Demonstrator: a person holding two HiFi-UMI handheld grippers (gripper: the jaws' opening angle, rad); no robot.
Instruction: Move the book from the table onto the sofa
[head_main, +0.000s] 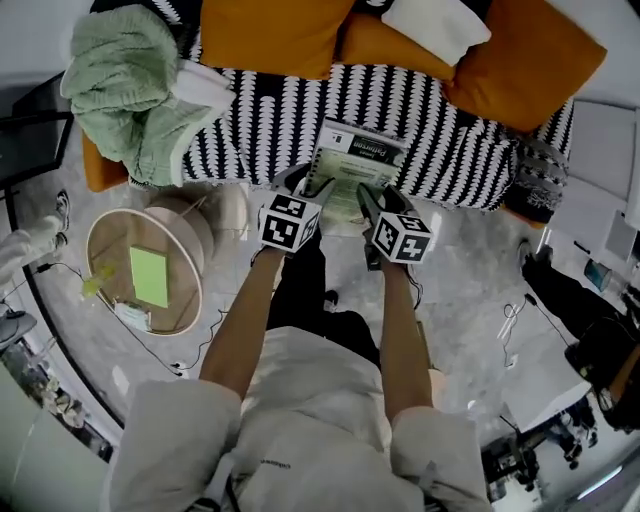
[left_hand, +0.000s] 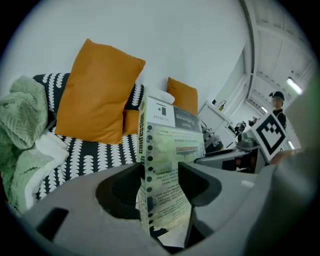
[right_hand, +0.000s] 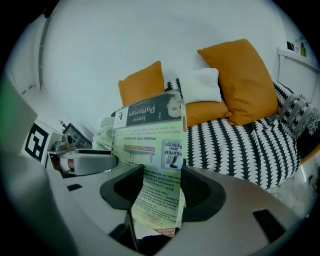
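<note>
A pale green paperback book (head_main: 352, 165) hangs over the front edge of the black-and-white patterned sofa (head_main: 440, 120), back cover up. My left gripper (head_main: 312, 188) is shut on its near left corner; the book (left_hand: 167, 170) stands pinched between the jaws in the left gripper view. On the near right corner my right gripper (head_main: 368, 198) is shut as well, and the book (right_hand: 152, 170) fills the gap between its jaws. The sofa seat (right_hand: 235, 145) lies just beyond the book.
Orange cushions (head_main: 265, 35) and a white pillow (head_main: 435, 25) line the sofa back. A green blanket (head_main: 125, 85) is heaped at the sofa's left end. A round wooden table (head_main: 100, 270) with a green notepad (head_main: 150, 277) stands at my left. Cables and bags lie on the floor at right.
</note>
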